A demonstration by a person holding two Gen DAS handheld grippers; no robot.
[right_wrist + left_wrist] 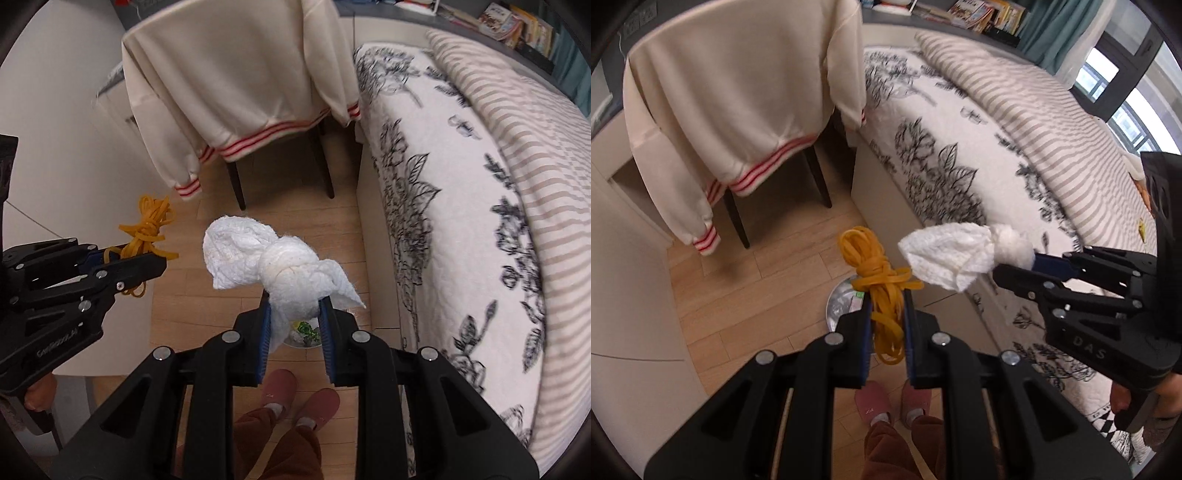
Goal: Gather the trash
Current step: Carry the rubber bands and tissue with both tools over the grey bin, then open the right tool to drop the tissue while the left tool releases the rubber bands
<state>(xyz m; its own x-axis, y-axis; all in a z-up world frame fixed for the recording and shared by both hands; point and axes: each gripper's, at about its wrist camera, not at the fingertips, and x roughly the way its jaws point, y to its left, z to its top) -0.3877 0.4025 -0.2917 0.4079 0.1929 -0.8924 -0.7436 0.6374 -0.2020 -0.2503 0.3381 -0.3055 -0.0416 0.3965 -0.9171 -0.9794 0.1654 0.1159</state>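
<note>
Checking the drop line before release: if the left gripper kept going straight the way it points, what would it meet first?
Most likely the small trash bin on the wooden floor, showing just past the left gripper and its bundle of yellow rubber bands. Depth is unclear, so it might slightly miss the rim.

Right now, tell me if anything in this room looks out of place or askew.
Little stands out. A cream sweater hangs skewed over a chair back, one sleeve dangling lower. The left gripper holds tangled yellow rubber bands; the right gripper holds a knotted white tissue. Nothing looks spilled.
</note>
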